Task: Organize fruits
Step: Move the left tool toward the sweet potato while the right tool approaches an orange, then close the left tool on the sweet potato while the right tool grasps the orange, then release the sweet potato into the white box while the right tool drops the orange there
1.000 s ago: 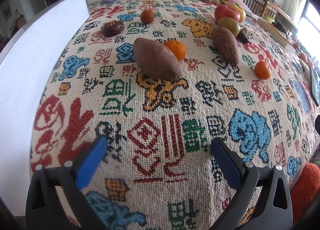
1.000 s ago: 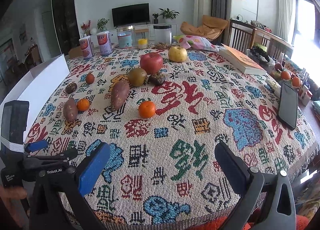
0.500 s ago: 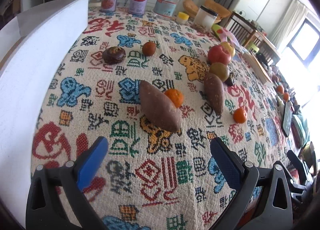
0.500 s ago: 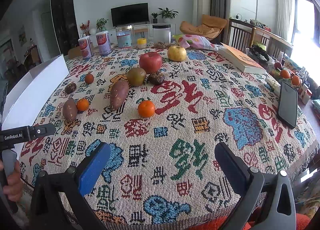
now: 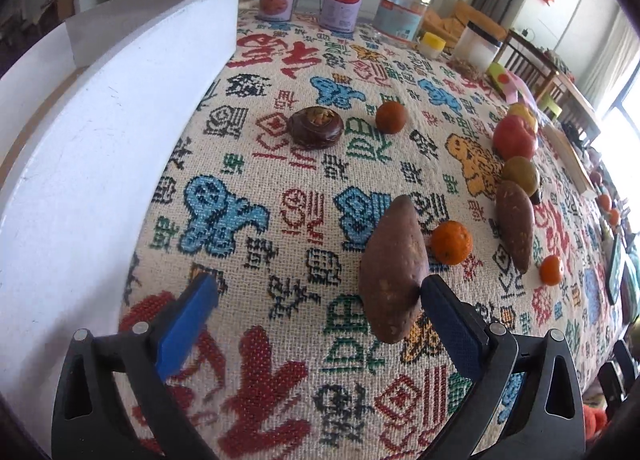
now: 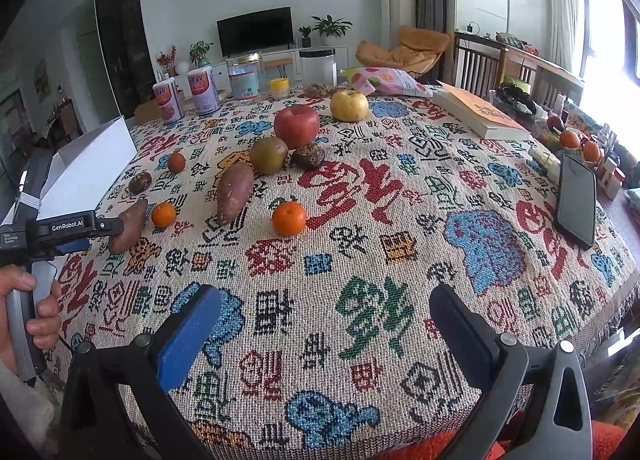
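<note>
A brown sweet potato [image 5: 394,268] lies on the patterned tablecloth [image 5: 280,188], its near end touching the right finger of the wide-open left gripper [image 5: 318,294]. A small orange [image 5: 451,242] sits just beside it. The right gripper [image 6: 326,308] hovers open, empty, above the cloth.

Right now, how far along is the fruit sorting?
Nothing looks sorted: apples, oranges and both sweet potatoes lie loose on the tablecloth. In hand: the open left gripper is at the near sweet potato, its right finger beside it, not clamped. The right gripper is open and empty. All placing remains.
</note>
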`<state>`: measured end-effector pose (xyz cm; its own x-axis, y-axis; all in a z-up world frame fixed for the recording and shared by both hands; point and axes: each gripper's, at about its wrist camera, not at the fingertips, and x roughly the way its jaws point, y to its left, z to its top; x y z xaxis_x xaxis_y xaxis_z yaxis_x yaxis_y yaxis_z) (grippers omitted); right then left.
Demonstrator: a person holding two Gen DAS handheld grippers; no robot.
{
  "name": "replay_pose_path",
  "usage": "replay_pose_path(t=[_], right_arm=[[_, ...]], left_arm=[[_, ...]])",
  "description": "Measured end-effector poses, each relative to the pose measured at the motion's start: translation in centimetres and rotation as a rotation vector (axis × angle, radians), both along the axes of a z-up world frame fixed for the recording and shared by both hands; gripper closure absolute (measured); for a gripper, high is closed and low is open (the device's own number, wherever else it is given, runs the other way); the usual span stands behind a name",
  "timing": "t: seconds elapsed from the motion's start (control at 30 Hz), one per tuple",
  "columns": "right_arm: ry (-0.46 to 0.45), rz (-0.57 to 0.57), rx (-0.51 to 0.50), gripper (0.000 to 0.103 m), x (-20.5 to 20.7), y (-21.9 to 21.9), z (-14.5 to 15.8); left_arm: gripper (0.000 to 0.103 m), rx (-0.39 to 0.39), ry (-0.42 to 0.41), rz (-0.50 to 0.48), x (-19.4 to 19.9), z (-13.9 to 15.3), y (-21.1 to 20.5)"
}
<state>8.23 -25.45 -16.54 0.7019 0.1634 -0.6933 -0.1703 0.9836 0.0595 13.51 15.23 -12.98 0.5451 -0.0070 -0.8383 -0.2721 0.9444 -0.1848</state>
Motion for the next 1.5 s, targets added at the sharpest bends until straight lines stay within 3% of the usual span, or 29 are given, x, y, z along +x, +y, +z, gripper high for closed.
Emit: replay_pose_path(t=[0.17,0.23,0.3,0.37,0.43,0.5,0.57,0.67,0.83,0.93,1.03,1.1,1.2,1.33,1.5], right_arm=[[0.017,-0.001,-0.005,0.0,0.3,0.2,-0.2],[0.007,-0.002,-0.004,0.0,0.1,0.1,-0.1],[-0.008,0.003,0.027,0.0,-0.2,-0.4,0.1],[-0.026,0.018,0.132,0.0,-0.6,-1.9,0.6],[-0.006,0.052,0.291,0.0,0.0,-3.8,0.8],[0.099,0.103,0.327,0.0,2.8,-3.8,0.6],[0.229,0.184,0.191,0.002,6.4,-1.3,-0.4],[0.224,0.25,0.103,0.037,10.0,1.3,-1.1],[0.274,0.301,0.019,0.039,13.9,5.0,-4.0],[0.242,0.279,-0.067,0.074,13.9,5.8,-4.9],[0.225,0.255,0.016,0.073,13.2,4.4,-4.0],[0.213,0.265,0.072,0.073,12.1,3.9,-2.5],[0.225,0.364,0.153,0.073,9.7,6.1,1.0],[0.238,0.597,0.271,0.073,5.6,13.7,6.2],[0.274,0.888,0.385,0.073,0.1,25.5,9.6]], left_arm=[[0.002,0.07,0.053,-0.137,2.6,-0.8,-2.0],[0.01,0.084,0.087,-0.165,3.5,-1.5,-2.6],[0.041,0.12,0.083,-0.161,3.6,-1.4,-2.7],[0.062,0.107,0.063,-0.165,3.1,-1.1,-2.5],[0.062,0.047,0.054,-0.143,2.4,-1.0,-1.7],[0.062,-0.017,0.032,-0.126,1.4,-0.7,-1.3],[0.062,-0.054,0.0,-0.136,0.2,0.2,-1.6],[0.062,-0.105,-0.045,-0.159,-1.7,2.0,-2.2],[0.062,-0.16,-0.088,-0.161,-4.2,4.0,-2.2],[0.062,-0.173,-0.105,-0.159,-5.4,4.8,-2.0],[0.062,-0.222,-0.125,-0.155,-7.3,6.2,-1.4],[0.062,-0.306,-0.153,-0.165,-9.3,8.3,-0.8],[0.062,-0.374,-0.221,-0.17,-12.5,12.6,1.0],[0.062,-0.347,-0.294,-0.034,-16.7,16.7,6.2],[0.062,-0.279,-0.251,0.192,-20.3,16.0,13.3]])
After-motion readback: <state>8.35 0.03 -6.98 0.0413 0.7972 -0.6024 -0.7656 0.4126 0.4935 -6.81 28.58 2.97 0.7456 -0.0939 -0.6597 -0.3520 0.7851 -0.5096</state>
